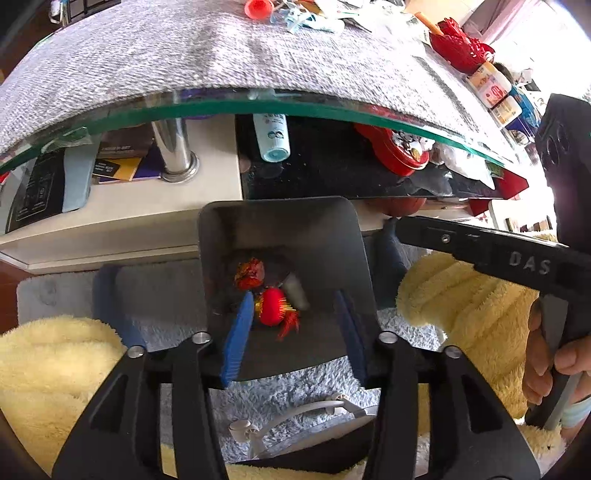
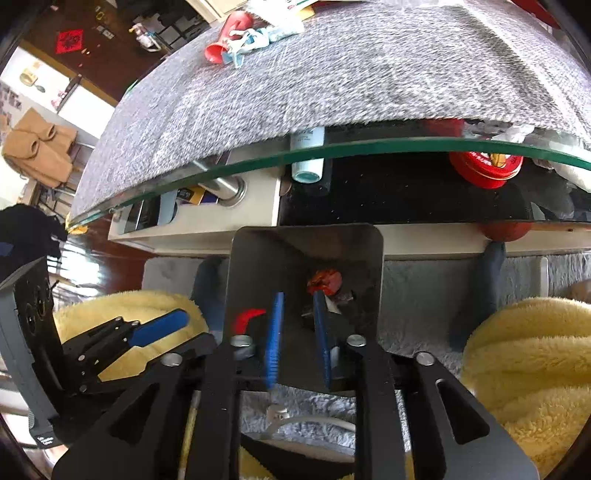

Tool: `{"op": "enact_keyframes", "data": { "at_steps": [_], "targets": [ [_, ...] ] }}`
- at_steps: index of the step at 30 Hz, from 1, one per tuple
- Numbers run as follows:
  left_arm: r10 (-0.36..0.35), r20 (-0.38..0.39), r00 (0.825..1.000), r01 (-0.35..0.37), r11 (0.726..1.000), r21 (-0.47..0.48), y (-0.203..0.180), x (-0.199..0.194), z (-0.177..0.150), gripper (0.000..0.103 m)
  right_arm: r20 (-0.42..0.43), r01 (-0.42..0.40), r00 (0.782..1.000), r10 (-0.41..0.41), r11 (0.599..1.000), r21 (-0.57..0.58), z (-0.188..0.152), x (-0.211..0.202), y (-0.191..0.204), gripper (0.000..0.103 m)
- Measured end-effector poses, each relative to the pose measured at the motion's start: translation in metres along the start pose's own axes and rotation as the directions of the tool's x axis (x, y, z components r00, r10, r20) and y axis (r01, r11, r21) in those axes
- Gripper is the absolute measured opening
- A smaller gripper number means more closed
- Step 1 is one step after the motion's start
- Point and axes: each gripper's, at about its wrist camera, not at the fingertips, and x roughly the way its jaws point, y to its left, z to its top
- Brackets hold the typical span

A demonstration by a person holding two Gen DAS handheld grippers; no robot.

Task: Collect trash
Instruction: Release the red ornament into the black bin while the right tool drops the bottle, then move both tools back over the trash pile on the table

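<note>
A dark metal bin (image 1: 277, 210) stands on the floor under the table edge, and both grippers point down into it. In the left wrist view my left gripper (image 1: 293, 332) is open over the bin. A red tasselled ball (image 1: 271, 306) lies loose beside its left finger, with a crumpled red wrapper (image 1: 251, 273) and a pale cylinder (image 1: 297, 293) behind it. In the right wrist view my right gripper (image 2: 298, 336) is open with nothing between its blue fingers (image 2: 275, 339). The red wrapper (image 2: 325, 280) lies just past them inside the bin (image 2: 306, 236).
A glass table (image 1: 258, 105) with a grey cloth (image 1: 184, 55) carries a red cup (image 2: 225, 33) and mixed litter at the far side. A bottle (image 1: 273, 136) and a red tin (image 1: 395, 151) sit on the shelf below. Yellow fleece (image 2: 528, 350) flanks the bin, and a white cable (image 1: 317, 406) lies on the grey rug.
</note>
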Motion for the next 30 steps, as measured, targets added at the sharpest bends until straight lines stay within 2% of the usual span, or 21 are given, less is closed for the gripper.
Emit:
{"op": "enact_keyframes", "data": {
  "at_steps": [1, 3, 5, 6, 7, 9, 10, 22, 30],
  "targets": [
    [0.007, 0.002, 1.000, -0.007, 1.000, -0.002, 0.002, -0.001, 0.000, 0.052, 0.014, 0.008, 1.000, -0.008, 1.000, 0.000, 0.001, -0.003, -0.001, 0.058],
    [0.019, 0.012, 1.000, -0.019, 1.000, -0.006, 0.004, -0.005, 0.002, 0.058, 0.043, 0.022, 0.999, -0.022, 1.000, -0.004, 0.002, -0.008, -0.003, 0.071],
    [0.031, 0.022, 0.999, -0.031, 0.999, -0.010, 0.007, -0.009, 0.004, 0.074, 0.072, 0.037, 0.997, -0.037, 0.999, -0.007, 0.004, -0.015, -0.005, 0.079],
    [0.035, 0.031, 0.999, -0.035, 0.999, -0.010, 0.008, -0.012, 0.006, 0.080, 0.084, 0.047, 0.995, -0.046, 0.999, -0.006, 0.006, -0.019, -0.007, 0.087],
    [0.037, 0.041, 0.998, -0.036, 0.999, -0.009, 0.008, -0.014, 0.008, 0.083, 0.098, 0.055, 0.994, -0.055, 0.998, -0.003, 0.008, -0.022, -0.008, 0.093],
    [0.040, 0.059, 0.997, -0.040, 0.999, -0.008, 0.008, -0.020, 0.013, 0.093, 0.119, 0.051, 0.992, -0.051, 0.999, 0.003, 0.012, -0.029, -0.012, 0.094],
    [0.042, 0.066, 0.997, -0.041, 0.999, -0.007, 0.008, -0.023, 0.015, 0.095, 0.124, 0.049, 0.991, -0.049, 0.999, 0.009, 0.015, -0.032, -0.014, 0.094],
    [0.049, 0.130, 0.990, -0.051, 0.999, 0.012, 0.009, -0.042, 0.048, 0.095, 0.198, 0.065, 0.977, -0.073, 0.997, 0.048, 0.056, -0.056, -0.027, 0.096],
    [0.065, 0.175, 0.982, -0.066, 0.998, 0.005, 0.022, -0.041, 0.092, 0.095, 0.208, 0.054, 0.976, -0.063, 0.997, 0.045, 0.096, -0.048, -0.023, 0.096]
  ]
}}
